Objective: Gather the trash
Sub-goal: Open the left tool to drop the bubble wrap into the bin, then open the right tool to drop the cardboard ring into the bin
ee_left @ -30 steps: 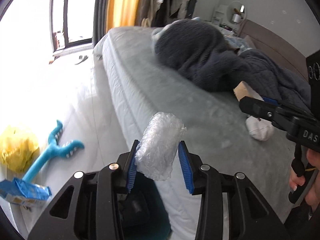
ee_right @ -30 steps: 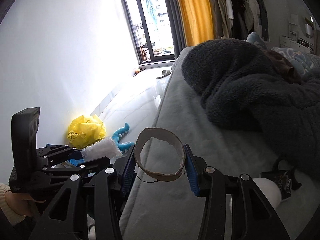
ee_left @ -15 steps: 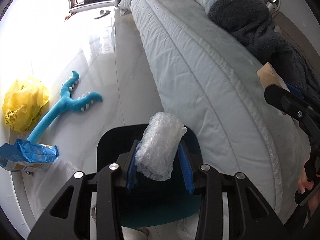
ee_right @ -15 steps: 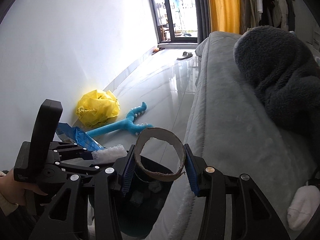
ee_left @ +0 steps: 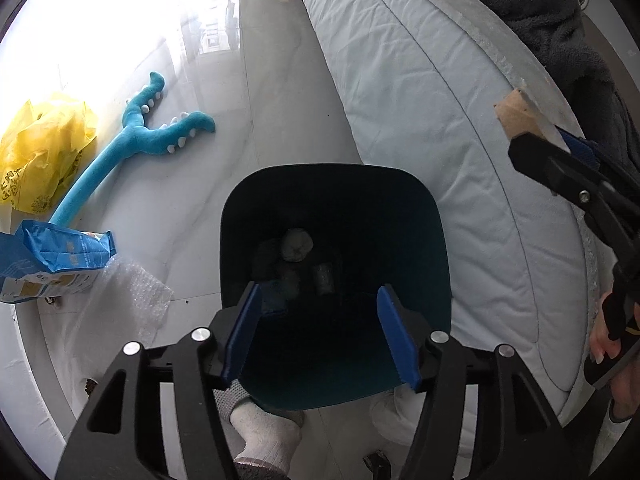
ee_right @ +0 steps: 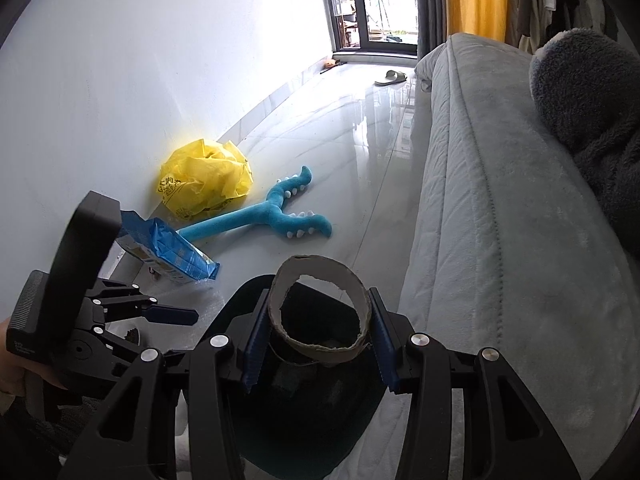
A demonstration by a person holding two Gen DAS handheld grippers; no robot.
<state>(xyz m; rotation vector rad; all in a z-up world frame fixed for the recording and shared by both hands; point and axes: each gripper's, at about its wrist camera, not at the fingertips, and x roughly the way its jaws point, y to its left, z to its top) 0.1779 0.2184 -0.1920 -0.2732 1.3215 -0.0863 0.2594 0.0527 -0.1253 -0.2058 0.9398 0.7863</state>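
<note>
A dark teal trash bin stands on the floor beside the bed; several crumpled pieces of trash lie at its bottom. My left gripper is open and empty right above the bin's opening. My right gripper is shut on a brown cardboard ring and holds it above the bin. The ring also shows in the left wrist view at the right, over the bed edge. The left gripper shows in the right wrist view at the lower left, jaws apart.
A blue snack bag, a bubble wrap sheet, a yellow plastic bag and a blue plush toy lie on the glossy floor by the wall. The bed runs along the right. My socked feet stand by the bin.
My left gripper has opened and the bubble wrap roll it held is gone from its jaws. Both grippers have tilted down over the bin. The right still holds the cardboard ring.
</note>
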